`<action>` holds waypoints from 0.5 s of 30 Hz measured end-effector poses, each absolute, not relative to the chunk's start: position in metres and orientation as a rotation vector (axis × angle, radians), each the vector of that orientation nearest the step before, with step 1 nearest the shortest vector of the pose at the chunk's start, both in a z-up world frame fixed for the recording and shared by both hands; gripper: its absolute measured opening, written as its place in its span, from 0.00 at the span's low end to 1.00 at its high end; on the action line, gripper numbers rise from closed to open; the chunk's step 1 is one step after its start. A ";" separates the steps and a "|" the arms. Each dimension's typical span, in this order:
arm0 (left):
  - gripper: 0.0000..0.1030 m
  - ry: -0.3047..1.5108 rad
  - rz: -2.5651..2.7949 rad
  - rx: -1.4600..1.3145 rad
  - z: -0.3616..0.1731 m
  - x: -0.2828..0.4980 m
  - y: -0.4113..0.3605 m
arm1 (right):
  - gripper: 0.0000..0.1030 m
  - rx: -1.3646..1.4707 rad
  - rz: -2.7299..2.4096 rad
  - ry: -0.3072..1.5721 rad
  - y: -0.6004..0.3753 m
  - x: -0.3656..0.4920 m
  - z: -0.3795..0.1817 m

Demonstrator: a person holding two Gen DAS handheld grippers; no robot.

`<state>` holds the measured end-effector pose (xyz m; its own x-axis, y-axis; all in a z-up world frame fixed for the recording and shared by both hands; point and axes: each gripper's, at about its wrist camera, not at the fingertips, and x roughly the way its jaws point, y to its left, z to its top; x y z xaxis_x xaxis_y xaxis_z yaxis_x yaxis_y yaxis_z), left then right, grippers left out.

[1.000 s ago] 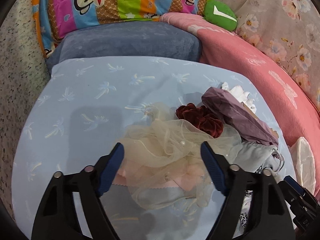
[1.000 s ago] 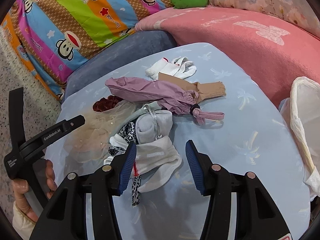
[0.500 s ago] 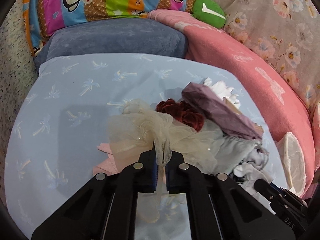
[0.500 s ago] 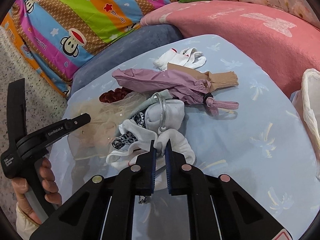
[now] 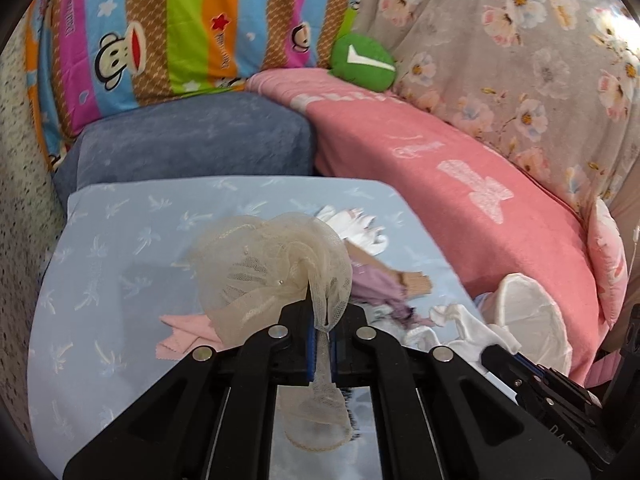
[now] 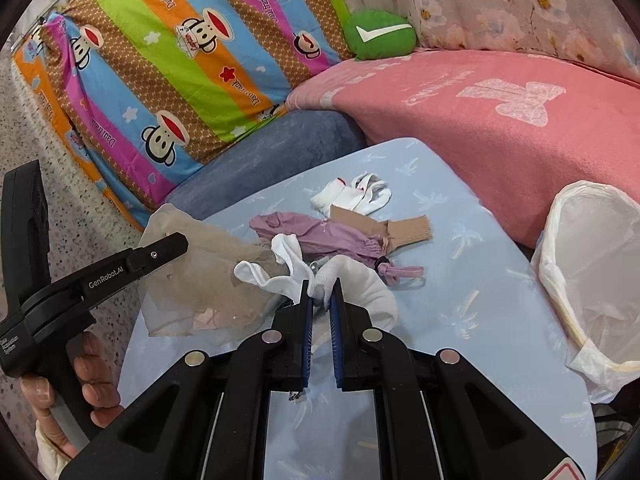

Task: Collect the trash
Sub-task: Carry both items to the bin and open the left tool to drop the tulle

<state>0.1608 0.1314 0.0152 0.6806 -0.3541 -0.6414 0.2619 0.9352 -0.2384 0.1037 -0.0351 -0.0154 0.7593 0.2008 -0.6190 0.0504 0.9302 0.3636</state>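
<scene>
My left gripper point(image 5: 322, 320) is shut on a cream mesh cloth point(image 5: 272, 264) and holds it lifted above the light blue sheet point(image 5: 120, 240); the cloth also shows hanging in the right wrist view point(image 6: 200, 280). My right gripper point(image 6: 320, 300) is shut on a white cloth point(image 6: 360, 284) and holds it raised. On the sheet lie a purple garment point(image 6: 320, 232), a tan sock point(image 6: 400, 230), white socks point(image 6: 352, 196) and a pink cloth point(image 5: 184, 332). A white bin bag point(image 6: 592, 272) stands open at the right; it also shows in the left wrist view point(image 5: 528, 320).
A blue-grey cushion point(image 5: 192, 140), a striped monkey-print pillow point(image 5: 180, 28), a pink blanket point(image 5: 440, 168) and a green plush point(image 5: 364, 64) ring the far side. A speckled floor point(image 6: 48, 152) lies to the left.
Both grippers closed from open, the left on the mesh cloth and the right on the white cloth, and have lifted them off the pile. Both views have swung toward the bin bag.
</scene>
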 end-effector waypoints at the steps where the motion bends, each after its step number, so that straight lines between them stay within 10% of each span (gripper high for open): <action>1: 0.04 0.737 -0.357 -0.126 0.021 0.158 0.126 | 0.08 0.379 0.078 0.693 -0.041 0.100 -0.009; 15: 0.04 0.653 -0.532 -0.074 0.074 0.124 0.037 | 0.08 0.437 -0.059 0.562 -0.133 0.046 0.034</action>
